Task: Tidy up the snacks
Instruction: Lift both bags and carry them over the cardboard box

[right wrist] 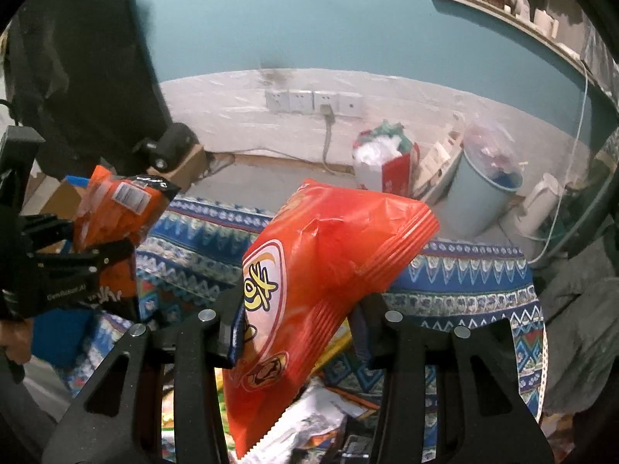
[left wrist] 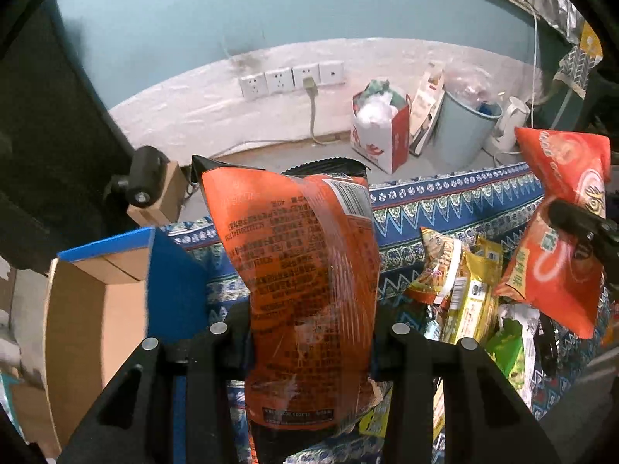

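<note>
Snacks in crinkled foil packets lie heaped on a desk covered by a blue patterned cloth, while two packets are held up above it. At the desk's left end stands an open brown cardboard box with a blue outer face. On the floor beyond, against a white and teal wall, sit a pale blue plastic bin, a red and white paper bag stuffed with white wrapping and a white electric kettle.

The left gripper is clamped on a tall orange snack bag with printed black text and a black sealed top, which stands upright between its fingers, near the box. The right gripper is closed around the lower part of a red-orange puffed snack bag with a yellow and white logo, tilted so that its crimped end points up to the right. In the left wrist view that red bag hangs over the right part of the heap, above a yellow snack packet and a small green packet.
</note>
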Available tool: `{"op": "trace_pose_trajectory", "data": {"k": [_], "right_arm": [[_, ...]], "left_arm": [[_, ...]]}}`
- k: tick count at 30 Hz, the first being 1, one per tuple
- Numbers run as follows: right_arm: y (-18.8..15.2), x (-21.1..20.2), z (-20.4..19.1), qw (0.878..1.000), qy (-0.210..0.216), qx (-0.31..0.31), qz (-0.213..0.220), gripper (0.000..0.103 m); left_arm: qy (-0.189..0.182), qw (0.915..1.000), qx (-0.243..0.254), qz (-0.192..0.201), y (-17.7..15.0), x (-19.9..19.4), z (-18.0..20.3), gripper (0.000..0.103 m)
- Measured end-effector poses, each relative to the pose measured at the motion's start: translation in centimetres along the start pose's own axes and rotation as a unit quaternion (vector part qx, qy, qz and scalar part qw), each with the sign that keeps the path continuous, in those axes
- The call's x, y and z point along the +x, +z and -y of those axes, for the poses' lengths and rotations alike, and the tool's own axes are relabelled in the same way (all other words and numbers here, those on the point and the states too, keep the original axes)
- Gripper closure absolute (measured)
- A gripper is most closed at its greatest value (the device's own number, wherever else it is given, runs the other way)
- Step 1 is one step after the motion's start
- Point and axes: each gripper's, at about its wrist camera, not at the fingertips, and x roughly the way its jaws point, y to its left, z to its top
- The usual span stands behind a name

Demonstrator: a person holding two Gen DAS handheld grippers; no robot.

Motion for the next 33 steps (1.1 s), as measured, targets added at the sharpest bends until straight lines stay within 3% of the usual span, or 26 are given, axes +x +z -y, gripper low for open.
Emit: {"op": "trace_pose_trajectory", "data": {"k": [16, 33], "right_arm": [[2.0, -2.8, -6.9, 0.996, 0.068, -0.039, 0.034, 0.06], [4.8, -1.3, -17.1, 0.985, 0.142, -0.09, 0.032, 0.06]], "left_arm": [[0.02, 0.9983, -0.019, 0.051, -1.6, -5.9, -4.6, 0.061], [0.056, 0.9927, -0.095, 0.049, -5.4, -7.5, -13.7, 0.061]]}}
